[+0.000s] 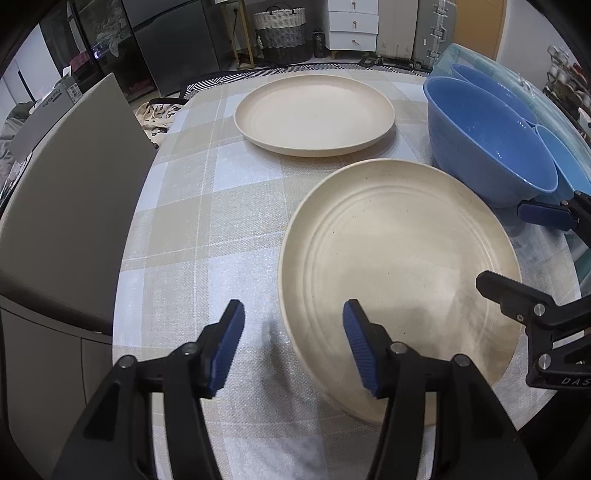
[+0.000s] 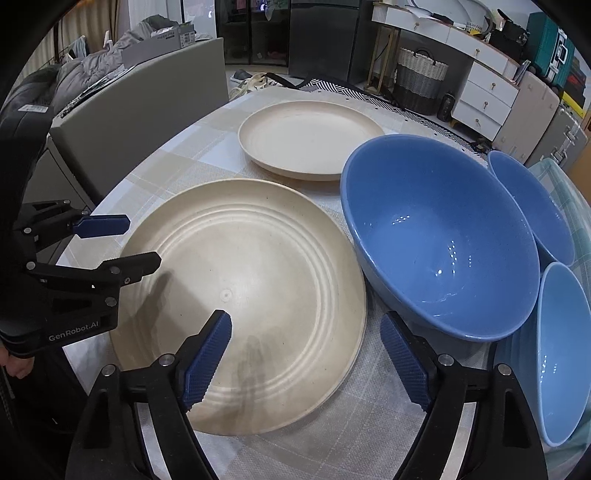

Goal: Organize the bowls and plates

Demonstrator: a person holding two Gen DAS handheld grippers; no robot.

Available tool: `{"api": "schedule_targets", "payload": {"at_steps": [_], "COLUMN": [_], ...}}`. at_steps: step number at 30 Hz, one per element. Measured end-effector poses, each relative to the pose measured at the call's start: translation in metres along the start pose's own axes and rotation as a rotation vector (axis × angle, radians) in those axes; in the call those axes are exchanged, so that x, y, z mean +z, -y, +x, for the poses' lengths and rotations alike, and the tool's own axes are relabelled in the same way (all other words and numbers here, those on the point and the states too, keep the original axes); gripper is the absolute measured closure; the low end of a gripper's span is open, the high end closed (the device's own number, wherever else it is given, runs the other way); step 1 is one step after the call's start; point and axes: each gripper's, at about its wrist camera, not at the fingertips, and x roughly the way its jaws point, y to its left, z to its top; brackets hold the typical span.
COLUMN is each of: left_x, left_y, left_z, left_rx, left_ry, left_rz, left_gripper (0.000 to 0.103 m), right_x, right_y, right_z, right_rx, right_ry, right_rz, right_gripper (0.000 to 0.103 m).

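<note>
A cream ridged plate [image 1: 399, 266] [image 2: 243, 291] lies near me on the checked tablecloth. A second cream plate [image 1: 314, 114] [image 2: 310, 140] lies farther back. A large blue bowl [image 1: 487, 136] [image 2: 439, 236] stands right of the near plate, with two smaller blue bowls [image 2: 532, 199] [image 2: 561, 347] beside it. My left gripper [image 1: 293, 347] is open, straddling the near plate's left rim. My right gripper [image 2: 306, 363] is open, straddling its right rim. Each gripper also shows in the other's view: the right [image 1: 517, 251], the left [image 2: 118, 243].
A grey chair back [image 1: 70, 206] [image 2: 140, 122] stands at the table's left edge. A pale blue-green cloth [image 2: 565, 192] lies under the bowls at the right. Cabinets, a woven basket [image 1: 280, 29] and cases stand beyond the table.
</note>
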Motion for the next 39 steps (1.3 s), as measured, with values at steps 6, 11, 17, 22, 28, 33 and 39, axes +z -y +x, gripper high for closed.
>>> {"api": "schedule_targets", "payload": {"at_steps": [6, 11, 17, 22, 28, 33, 39], "left_x": [0.002, 0.004, 0.004, 0.005, 0.007, 0.012, 0.019], "left_y": [-0.007, -0.013, -0.024, -0.030, -0.036, -0.041, -0.047], "left_z": [-0.005, -0.012, -0.012, -0.018, -0.026, -0.032, -0.036], "left_rx": [-0.015, -0.028, -0.009, -0.021, -0.036, -0.049, -0.057], "left_ry": [0.022, 0.045, 0.043, 0.065, 0.090, 0.111, 0.132], "left_rz": [-0.030, -0.052, -0.090, -0.115, -0.136, -0.155, -0.179], "left_gripper": [0.016, 0.015, 0.015, 0.014, 0.014, 0.014, 0.004], "right_x": [0.002, 0.005, 0.008, 0.010, 0.014, 0.020, 0.028], "right_y": [-0.003, -0.005, -0.011, -0.014, -0.017, -0.014, -0.011], "right_z": [-0.002, -0.007, -0.017, -0.025, -0.034, -0.048, -0.061], "right_rx": [0.009, 0.021, 0.045, 0.058, 0.072, 0.085, 0.092], "right_ry": [0.007, 0.032, 0.061, 0.081, 0.103, 0.140, 0.176], "right_rz": [-0.005, 0.001, 0.001, -0.010, -0.015, -0.008, 0.006], "right_gripper": [0.018, 0.016, 0.014, 0.014, 0.013, 0.012, 0.007]}}
